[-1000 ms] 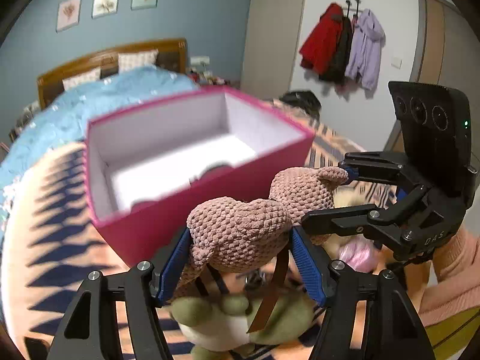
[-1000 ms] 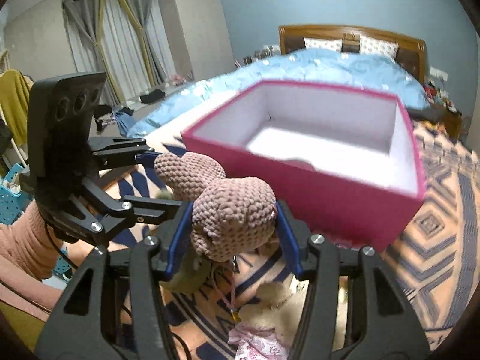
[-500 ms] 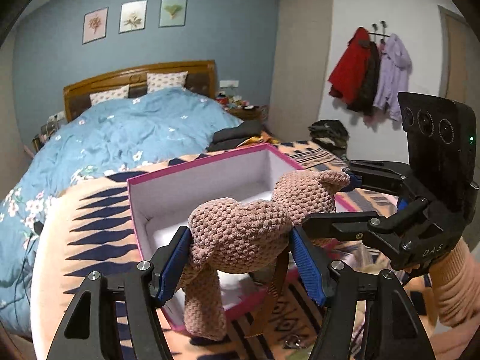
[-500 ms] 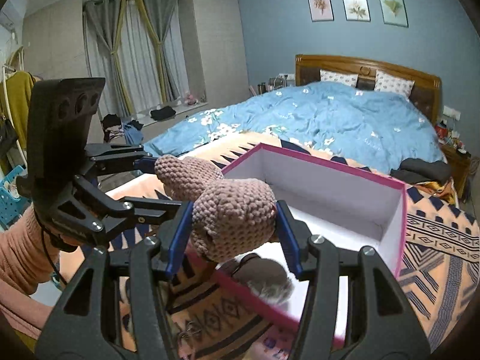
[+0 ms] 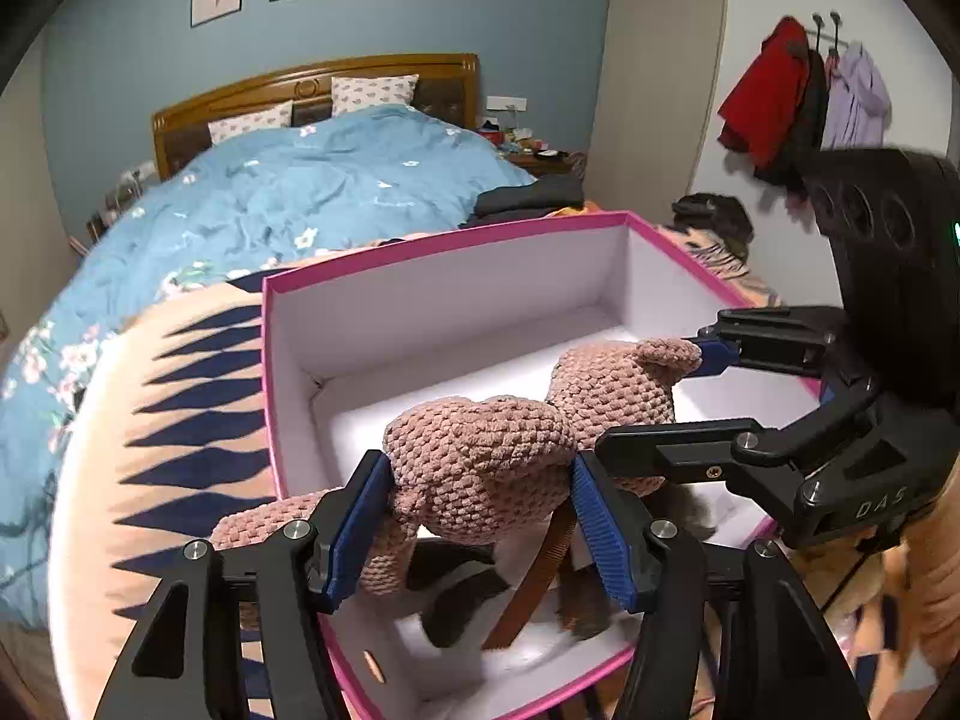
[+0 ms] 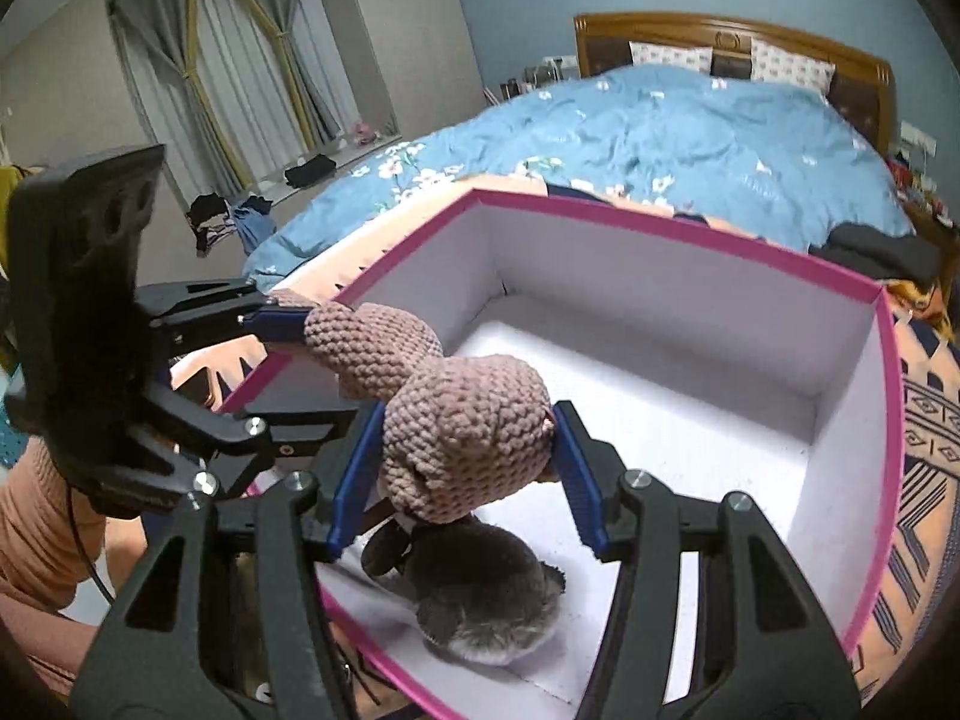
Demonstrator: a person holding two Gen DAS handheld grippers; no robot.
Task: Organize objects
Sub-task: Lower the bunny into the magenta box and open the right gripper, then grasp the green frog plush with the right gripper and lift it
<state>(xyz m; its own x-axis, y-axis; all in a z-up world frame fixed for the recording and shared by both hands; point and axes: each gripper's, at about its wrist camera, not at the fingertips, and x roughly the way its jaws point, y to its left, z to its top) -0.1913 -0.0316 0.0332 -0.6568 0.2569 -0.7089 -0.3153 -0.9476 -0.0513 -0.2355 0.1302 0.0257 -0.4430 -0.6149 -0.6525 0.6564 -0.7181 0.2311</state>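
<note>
A brown crocheted plush toy (image 5: 480,468) hangs over the open pink box (image 5: 444,240), white inside. My left gripper (image 5: 480,516) is shut on the toy's body. My right gripper (image 6: 462,468) is shut on the toy's head (image 6: 468,438); it also shows at the right of the left wrist view (image 5: 714,402). A brown strap (image 5: 540,576) dangles from the toy. A grey furry toy (image 6: 486,594) lies on the box floor under the head. The pink box rim shows in the right wrist view (image 6: 660,222).
The box sits on an orange and navy patterned rug (image 5: 180,420). A bed with a blue floral duvet (image 5: 300,180) stands behind. Coats (image 5: 798,90) hang on the right wall. Clothes (image 6: 240,222) lie on the floor by the curtains.
Both grippers lifted the plush toy from beside the box, carried it over the rim, and now hold it lower over the box interior. Both stay shut on it.
</note>
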